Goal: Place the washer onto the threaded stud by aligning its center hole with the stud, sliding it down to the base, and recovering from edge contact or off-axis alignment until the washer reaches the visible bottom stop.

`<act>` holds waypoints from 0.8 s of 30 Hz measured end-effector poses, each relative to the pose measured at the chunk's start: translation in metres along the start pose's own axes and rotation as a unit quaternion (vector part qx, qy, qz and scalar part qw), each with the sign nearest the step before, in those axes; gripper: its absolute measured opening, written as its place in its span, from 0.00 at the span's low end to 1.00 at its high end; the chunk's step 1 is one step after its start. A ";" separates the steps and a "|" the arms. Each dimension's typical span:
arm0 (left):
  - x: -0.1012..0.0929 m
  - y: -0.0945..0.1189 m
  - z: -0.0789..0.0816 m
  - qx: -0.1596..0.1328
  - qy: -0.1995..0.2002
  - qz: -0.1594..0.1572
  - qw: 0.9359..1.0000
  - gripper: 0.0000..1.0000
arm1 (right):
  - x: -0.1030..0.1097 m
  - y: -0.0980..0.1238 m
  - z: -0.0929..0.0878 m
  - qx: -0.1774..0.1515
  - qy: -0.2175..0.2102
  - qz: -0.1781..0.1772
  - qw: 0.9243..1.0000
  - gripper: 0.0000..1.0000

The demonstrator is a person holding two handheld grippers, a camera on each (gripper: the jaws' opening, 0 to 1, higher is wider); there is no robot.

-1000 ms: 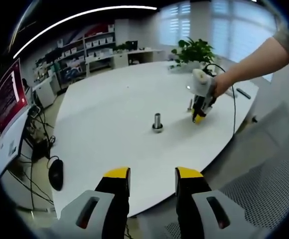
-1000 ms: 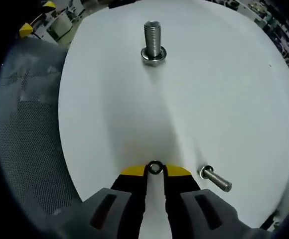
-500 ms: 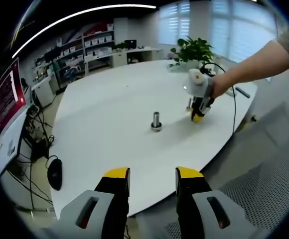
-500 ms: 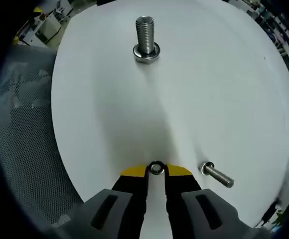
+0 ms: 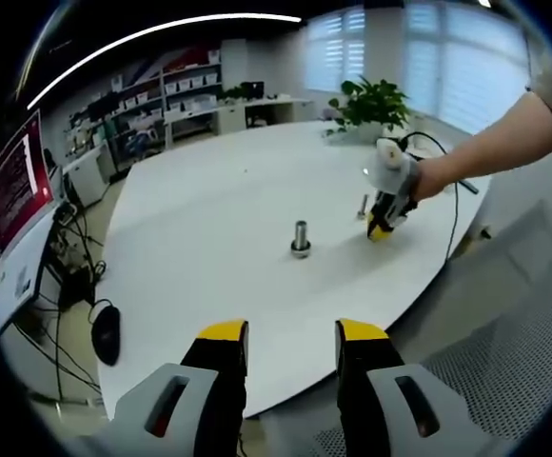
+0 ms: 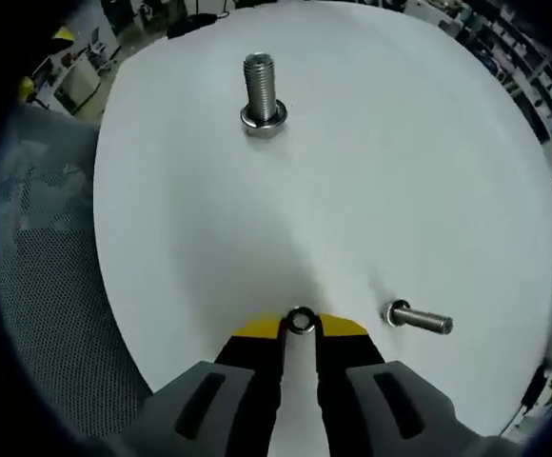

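Table (image 6: 428,171): broad white top that carries all the hardware, with a mesh chair (image 6: 38,286) along its near edge.
Left gripper (image 5: 290,338): hangs back off the table's near edge, jaws parted with nothing between them.
Right gripper (image 6: 298,328): low over the table, yellow tips closed on the washer; in the left gripper view it sits just beside the lying bolt, held by a hand (image 5: 426,179).
Threaded stud (image 6: 261,88): stands upright on its wide base, well apart from the right gripper and straight ahead of it.
Spare bolt (image 6: 417,319): lies on its side near the right gripper's tips.
Washer (image 6: 298,321): pinched by its rim between the tips, hole clear and visible.
Handling: likely light, rigid, slick metal; a rim grip keeps the hole free but may let it tilt or slip on edge contact.
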State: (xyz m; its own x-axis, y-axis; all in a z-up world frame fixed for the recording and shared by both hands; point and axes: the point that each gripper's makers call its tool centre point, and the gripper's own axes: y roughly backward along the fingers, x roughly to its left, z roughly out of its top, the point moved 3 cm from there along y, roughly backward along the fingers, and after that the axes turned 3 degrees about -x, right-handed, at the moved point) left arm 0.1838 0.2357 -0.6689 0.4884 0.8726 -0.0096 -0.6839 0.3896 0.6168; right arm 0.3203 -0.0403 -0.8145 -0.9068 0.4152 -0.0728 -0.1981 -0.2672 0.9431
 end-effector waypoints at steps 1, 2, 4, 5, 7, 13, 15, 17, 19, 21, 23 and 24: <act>0.001 0.001 0.001 -0.004 0.001 0.003 1.000 0.34 | 0.001 0.001 -0.001 -0.006 -0.001 -0.001 1.000 0.14; 0.001 0.001 0.001 -0.005 0.002 0.004 1.000 0.34 | 0.001 0.002 -0.003 -0.012 -0.005 -0.001 1.000 0.14; 0.002 0.001 0.001 -0.005 0.006 0.008 1.000 0.34 | -0.001 0.001 -0.003 -0.028 -0.033 0.002 0.999 0.14; 0.003 0.001 0.001 -0.005 0.006 0.010 1.000 0.34 | -0.002 0.001 -0.003 -0.031 -0.042 0.001 0.999 0.14; 0.003 0.001 0.000 -0.005 0.006 0.010 1.000 0.34 | -0.003 0.000 -0.003 -0.034 -0.042 -0.001 0.999 0.14; 0.000 -0.001 -0.002 0.005 -0.007 0.005 1.000 0.34 | -0.004 0.001 -0.004 -0.052 -0.068 -0.007 0.996 0.14; 0.000 0.000 -0.002 0.006 -0.006 0.004 1.000 0.34 | -0.007 0.000 -0.005 -0.057 -0.084 -0.007 0.995 0.14; 0.000 -0.001 -0.003 0.006 -0.004 0.003 1.000 0.34 | -0.008 0.000 -0.005 -0.060 -0.093 -0.009 0.994 0.13; -0.001 -0.001 -0.004 0.010 -0.004 0.003 1.000 0.34 | -0.009 0.002 -0.003 -0.071 -0.106 -0.011 0.992 0.13; -0.001 -0.001 -0.004 0.011 -0.004 0.002 1.000 0.34 | -0.010 0.007 0.001 -0.081 -0.112 -0.012 0.990 0.13; 0.000 -0.001 -0.003 0.009 -0.003 0.002 1.000 0.34 | -0.010 0.012 0.003 -0.090 -0.115 -0.014 0.989 0.13; 0.000 -0.001 -0.003 0.007 0.000 0.001 1.000 0.34 | -0.011 0.014 0.004 -0.092 -0.117 -0.014 0.989 0.13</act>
State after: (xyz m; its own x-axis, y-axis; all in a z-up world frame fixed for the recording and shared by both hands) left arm 0.1824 0.2362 -0.6717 0.4869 0.8734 -0.0081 -0.6774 0.3834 0.6277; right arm 0.3287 -0.0453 -0.7996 -0.7936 0.6084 -0.0007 -0.3059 -0.3981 0.8649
